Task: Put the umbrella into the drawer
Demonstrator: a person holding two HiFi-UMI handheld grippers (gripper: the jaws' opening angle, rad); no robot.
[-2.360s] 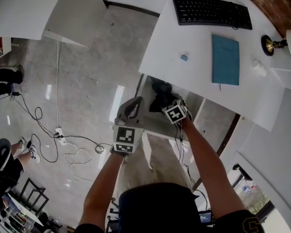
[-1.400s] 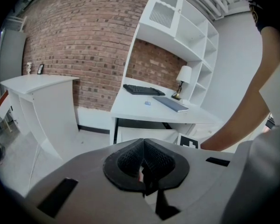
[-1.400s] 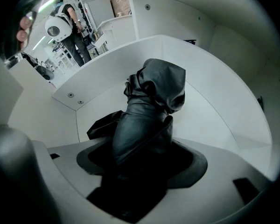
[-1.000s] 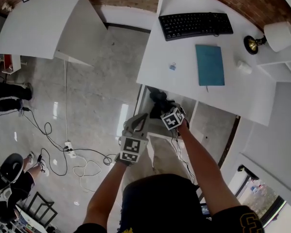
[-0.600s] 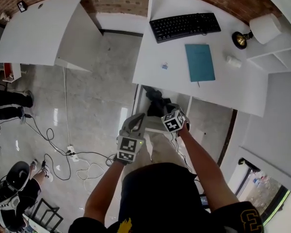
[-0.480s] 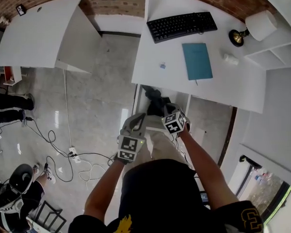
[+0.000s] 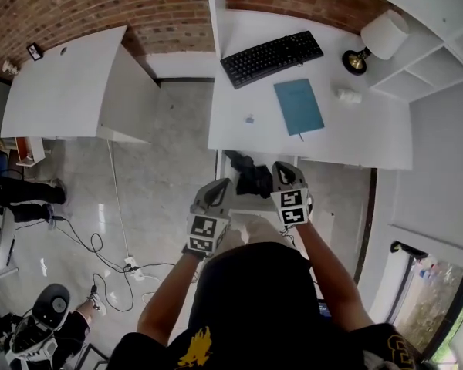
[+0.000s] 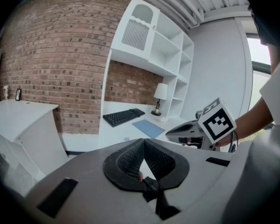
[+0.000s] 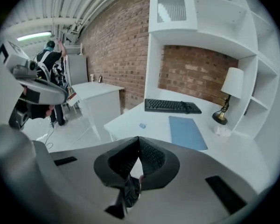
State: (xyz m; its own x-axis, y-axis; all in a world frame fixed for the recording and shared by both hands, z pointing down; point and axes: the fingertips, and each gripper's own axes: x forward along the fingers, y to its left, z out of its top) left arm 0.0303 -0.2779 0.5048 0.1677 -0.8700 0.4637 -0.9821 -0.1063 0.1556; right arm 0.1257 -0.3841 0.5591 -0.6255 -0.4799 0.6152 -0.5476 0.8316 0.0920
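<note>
Rising away from the open drawer (image 7: 245, 201) where the umbrella (image 7: 253, 179) is now lying, the left gripper (image 7: 216, 187) and right gripper (image 7: 282, 168) are withdrawing, fingers closed and empty.

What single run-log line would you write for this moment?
left gripper: shut, empty | right gripper: shut, empty | umbrella: in drawer | drawer: open

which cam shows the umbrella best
The head view: the dark umbrella lies in the open drawer under the desk, seen from above. Both gripper views look across the desk top and show none of it.
</note>
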